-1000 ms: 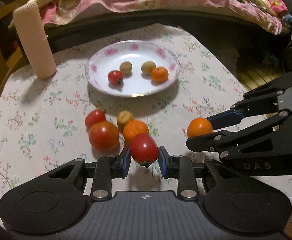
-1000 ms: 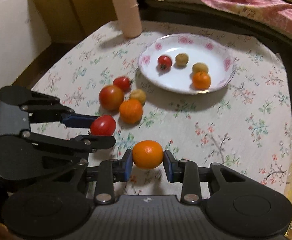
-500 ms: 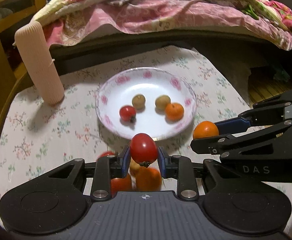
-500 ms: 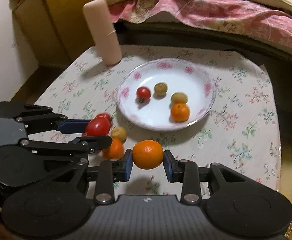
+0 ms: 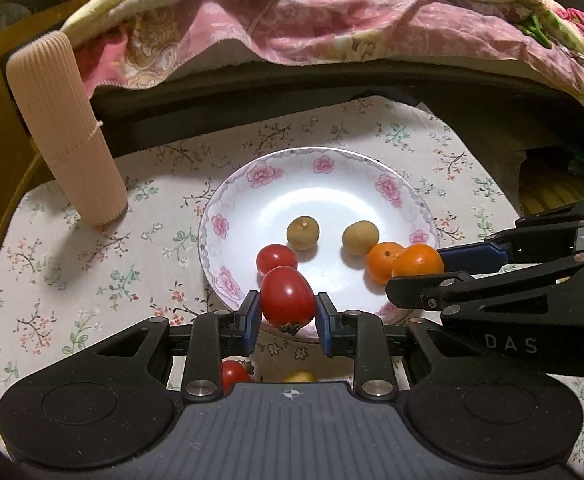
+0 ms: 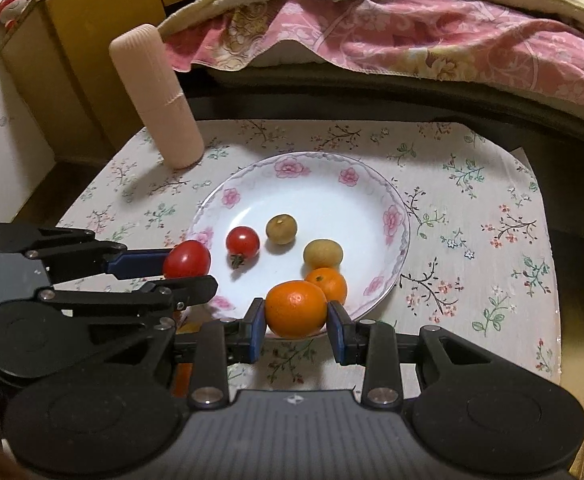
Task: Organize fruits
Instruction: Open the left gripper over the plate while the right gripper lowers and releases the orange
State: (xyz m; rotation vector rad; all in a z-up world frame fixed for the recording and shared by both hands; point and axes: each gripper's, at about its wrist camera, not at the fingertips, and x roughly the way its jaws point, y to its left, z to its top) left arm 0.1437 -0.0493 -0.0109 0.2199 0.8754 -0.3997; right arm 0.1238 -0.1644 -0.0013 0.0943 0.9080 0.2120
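A white plate with pink flowers point(image 5: 324, 168) point(image 6: 316, 168) sits on the floral tablecloth. It holds a small red tomato point(image 5: 275, 258) point(image 6: 243, 241), two brownish round fruits point(image 5: 302, 233) point(image 5: 360, 237) and a small orange point(image 5: 382, 258) point(image 6: 328, 284). My left gripper point(image 5: 287, 316) is shut on a red tomato point(image 5: 287, 300) point(image 6: 186, 259) above the plate's near rim. My right gripper point(image 6: 296, 322) is shut on an orange point(image 6: 296, 308) point(image 5: 418, 261) above the plate's near edge, beside the small orange.
A ribbed beige cylinder point(image 5: 61, 128) point(image 6: 155, 96) stands left of the plate. Below my left gripper a red tomato point(image 5: 233, 374) and a yellowish fruit point(image 5: 298, 377) lie on the cloth. A bed with a pink quilt point(image 5: 312, 20) runs behind the table.
Both grippers moved forward with their fruits and now hang over the plate's near rim. The loose fruits on the cloth have slipped under the left gripper.
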